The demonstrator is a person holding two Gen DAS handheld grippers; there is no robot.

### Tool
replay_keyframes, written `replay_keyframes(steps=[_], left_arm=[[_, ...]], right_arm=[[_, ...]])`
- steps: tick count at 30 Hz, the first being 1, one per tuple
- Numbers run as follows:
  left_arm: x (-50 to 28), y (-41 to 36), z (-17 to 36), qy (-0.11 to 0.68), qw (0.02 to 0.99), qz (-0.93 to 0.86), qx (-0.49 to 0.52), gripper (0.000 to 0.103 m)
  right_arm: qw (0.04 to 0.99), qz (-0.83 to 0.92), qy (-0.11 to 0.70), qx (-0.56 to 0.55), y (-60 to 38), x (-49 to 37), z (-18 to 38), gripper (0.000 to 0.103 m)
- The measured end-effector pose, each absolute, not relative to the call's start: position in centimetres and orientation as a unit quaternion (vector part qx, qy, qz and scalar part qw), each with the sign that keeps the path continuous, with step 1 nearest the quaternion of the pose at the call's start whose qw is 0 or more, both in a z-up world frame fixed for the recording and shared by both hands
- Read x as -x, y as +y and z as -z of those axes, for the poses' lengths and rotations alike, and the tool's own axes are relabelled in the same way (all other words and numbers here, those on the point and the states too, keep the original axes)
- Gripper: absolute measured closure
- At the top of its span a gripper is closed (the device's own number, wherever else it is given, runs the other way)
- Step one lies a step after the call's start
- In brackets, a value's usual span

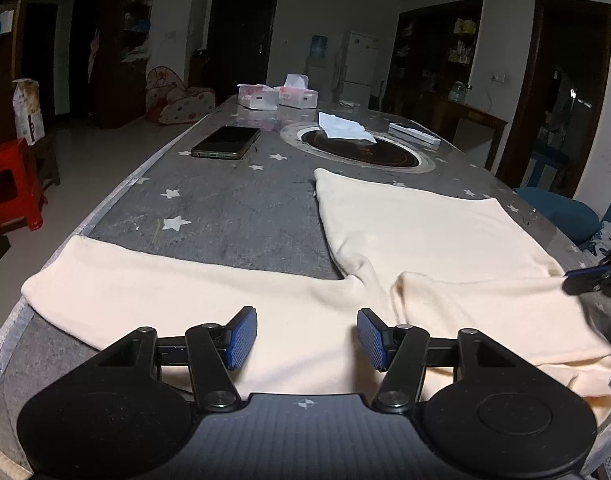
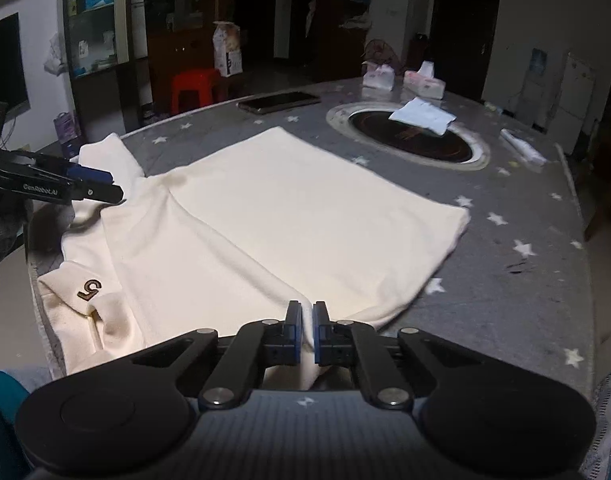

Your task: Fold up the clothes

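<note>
A cream garment point(image 1: 425, 232) point(image 2: 289, 208) lies spread on the grey star-print table point(image 1: 233, 208) point(image 2: 513, 200). One sleeve stretches left along the near edge in the left wrist view. Its collar with a small dark logo point(image 2: 90, 289) sits at the near left in the right wrist view. My left gripper point(image 1: 307, 338) hangs open just above the sleeve, with nothing between its blue pads point(image 1: 241, 338). My right gripper point(image 2: 307, 332) is shut on a pinch of the garment's near edge. Each gripper also shows in the other view: the right gripper point(image 1: 597, 276) and the left gripper point(image 2: 93, 184).
A phone point(image 1: 226, 142) point(image 2: 281, 102) lies on the table beyond the garment. A round inset hob point(image 1: 361, 148) point(image 2: 409, 136) holds a white tissue point(image 1: 343, 126). Two tissue boxes point(image 1: 277, 96) and a white box point(image 1: 413, 133) sit further back. A red stool point(image 1: 11, 184) stands left.
</note>
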State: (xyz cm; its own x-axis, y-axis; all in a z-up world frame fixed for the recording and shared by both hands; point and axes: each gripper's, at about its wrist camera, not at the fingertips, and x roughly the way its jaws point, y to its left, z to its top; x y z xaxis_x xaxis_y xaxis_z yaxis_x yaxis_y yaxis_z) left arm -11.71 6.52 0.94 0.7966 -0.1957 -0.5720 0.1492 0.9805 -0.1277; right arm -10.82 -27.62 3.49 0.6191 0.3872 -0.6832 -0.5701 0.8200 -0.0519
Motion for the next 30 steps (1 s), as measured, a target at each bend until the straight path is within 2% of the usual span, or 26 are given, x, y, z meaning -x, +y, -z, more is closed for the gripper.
replay_keyframes(steps=[4,11,15,17,21,22,24,26,29,30], left_arm=[[11.6,6.5,-1.0,0.307,0.947,0.086,0.035,0.044],[12.4,4.3,-1.5,0.304,0.942,0.139,0.021,0.045],[12.9,3.0,-1.8,0.302,0.938,0.173,0.013,0.048],[13.2,2.3,-2.0,0.300,0.935,0.189,0.008,0.057],[13.7,0.9,-2.2,0.298,0.929,0.221,0.000,0.069],[13.7,0.7,-2.1,0.300,0.928,0.222,-0.001,0.079],[13.7,0.6,-2.0,0.301,0.927,0.223,-0.007,0.088],[13.8,0.6,-1.9,0.302,0.928,0.218,-0.009,0.101],[13.7,1.0,-2.3,0.305,0.929,0.210,0.009,0.103],[13.9,1.1,-2.7,0.300,0.930,0.210,0.016,0.103]], right_arm=[[0.896,-0.248,0.347,0.124,-28.7,11.2,-3.2,0.097],[0.908,-0.247,0.320,0.109,-28.2,12.2,-3.7,0.077],[0.899,-0.277,0.324,0.101,-27.5,13.7,-4.0,0.076],[0.893,-0.288,0.330,0.105,-27.1,14.7,-3.8,0.076],[0.884,-0.298,0.340,0.117,-26.6,16.1,-3.3,0.076],[0.883,-0.298,0.343,0.121,-26.6,16.3,-3.2,0.076],[0.881,-0.295,0.345,0.129,-26.5,16.7,-2.7,0.076],[0.882,-0.291,0.343,0.137,-26.5,17.1,-2.4,0.076],[0.885,-0.285,0.339,0.142,-26.5,17.3,-2.3,0.079],[0.886,-0.283,0.339,0.144,-26.5,17.4,-2.3,0.087]])
